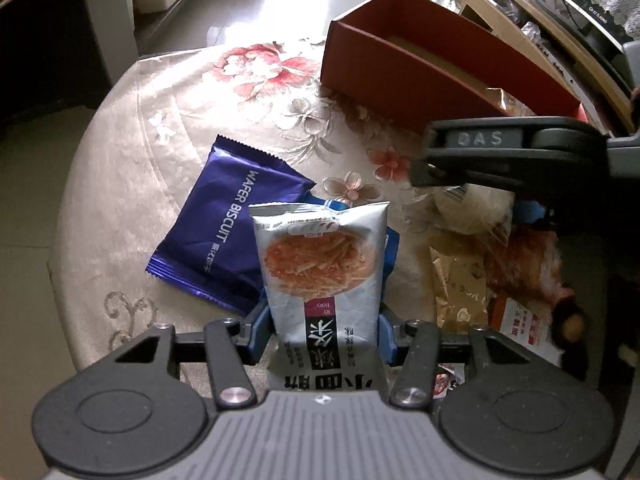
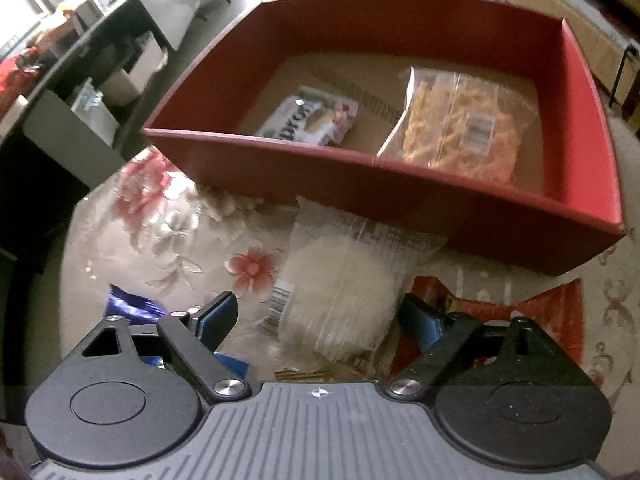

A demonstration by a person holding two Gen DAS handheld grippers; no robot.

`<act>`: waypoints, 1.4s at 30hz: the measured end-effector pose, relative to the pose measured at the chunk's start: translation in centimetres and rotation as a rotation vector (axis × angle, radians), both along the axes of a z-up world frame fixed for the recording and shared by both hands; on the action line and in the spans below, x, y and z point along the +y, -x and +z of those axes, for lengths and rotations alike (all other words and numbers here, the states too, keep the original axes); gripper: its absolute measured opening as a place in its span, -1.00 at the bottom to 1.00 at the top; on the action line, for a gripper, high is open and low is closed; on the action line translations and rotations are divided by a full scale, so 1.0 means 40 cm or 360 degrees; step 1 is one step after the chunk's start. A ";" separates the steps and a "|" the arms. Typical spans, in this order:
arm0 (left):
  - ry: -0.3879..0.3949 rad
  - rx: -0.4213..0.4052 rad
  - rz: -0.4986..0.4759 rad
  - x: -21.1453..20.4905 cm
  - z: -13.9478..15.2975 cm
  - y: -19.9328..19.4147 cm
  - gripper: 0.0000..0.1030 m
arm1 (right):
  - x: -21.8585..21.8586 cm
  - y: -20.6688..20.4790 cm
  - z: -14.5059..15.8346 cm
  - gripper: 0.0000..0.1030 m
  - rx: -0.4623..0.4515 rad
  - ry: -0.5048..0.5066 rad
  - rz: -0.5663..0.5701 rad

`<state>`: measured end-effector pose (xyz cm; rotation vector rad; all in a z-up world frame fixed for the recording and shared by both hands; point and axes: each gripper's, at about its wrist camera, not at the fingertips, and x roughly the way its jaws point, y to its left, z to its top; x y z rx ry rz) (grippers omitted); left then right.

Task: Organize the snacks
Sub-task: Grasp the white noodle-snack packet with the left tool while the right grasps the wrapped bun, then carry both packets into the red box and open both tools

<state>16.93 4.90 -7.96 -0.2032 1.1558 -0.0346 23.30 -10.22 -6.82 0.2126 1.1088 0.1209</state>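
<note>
We hold the left gripper [image 1: 324, 330] clamped on a silver snack packet [image 1: 324, 276], its blue pads pressing both side edges, the packet standing upright above the table [image 1: 132, 200]. Beneath it lies a purple wafer biscuit pack [image 1: 228, 224] on the flowered cloth, and a pile of other snacks [image 1: 480, 272] sits to the right. Our right gripper [image 2: 320, 320] hangs with its jaws spread wide on either side of a clear bag of white puffs [image 2: 340, 292]; the pads do not touch it. That bag lies just in front of the red box [image 2: 280, 168]. Inside the box we see a white and green packet [image 2: 312, 120] and a clear bag of orange crisps [image 2: 460, 136]
</note>
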 end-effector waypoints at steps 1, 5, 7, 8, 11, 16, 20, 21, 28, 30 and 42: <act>-0.0006 -0.0001 -0.0003 -0.001 -0.001 -0.001 0.09 | 0.000 -0.001 0.003 0.64 -0.0004 0.0008 0.0011; -0.0036 -0.0008 -0.0006 -0.014 0.001 -0.001 0.09 | -0.015 0.006 0.011 0.35 -0.0002 0.0008 0.0074; -0.0040 -0.0009 -0.0013 -0.020 0.003 0.003 0.08 | -0.019 0.019 0.017 0.33 -0.0007 0.0050 0.0111; -0.0049 -0.0015 -0.0015 -0.024 0.005 0.006 0.08 | -0.018 0.029 0.021 0.32 -0.0017 0.0081 0.0132; -0.0073 -0.0014 -0.0050 -0.040 0.002 0.012 0.11 | -0.016 0.064 0.041 0.32 -0.0049 0.0139 0.0204; -0.0128 0.0000 -0.0031 -0.059 -0.018 0.018 0.58 | -0.033 0.121 0.070 0.32 -0.0078 0.0155 0.0252; -0.0160 -0.0003 0.0009 -0.065 -0.022 0.027 0.71 | -0.064 0.145 0.070 0.32 -0.0059 0.0127 0.0235; -0.0148 -0.0004 0.0027 -0.061 -0.022 0.030 0.73 | -0.066 0.149 0.069 0.32 -0.0058 0.0129 0.0233; -0.0134 -0.0012 0.0118 -0.051 -0.019 0.043 0.51 | -0.064 0.155 0.067 0.33 -0.0064 0.0137 0.0272; -0.0131 -0.0017 0.0118 -0.050 -0.010 0.045 0.24 | -0.056 0.158 0.063 0.32 -0.0058 0.0152 0.0293; -0.0058 -0.0075 0.0111 -0.053 0.045 0.066 0.00 | -0.080 0.219 0.085 0.32 -0.0112 0.0210 0.0313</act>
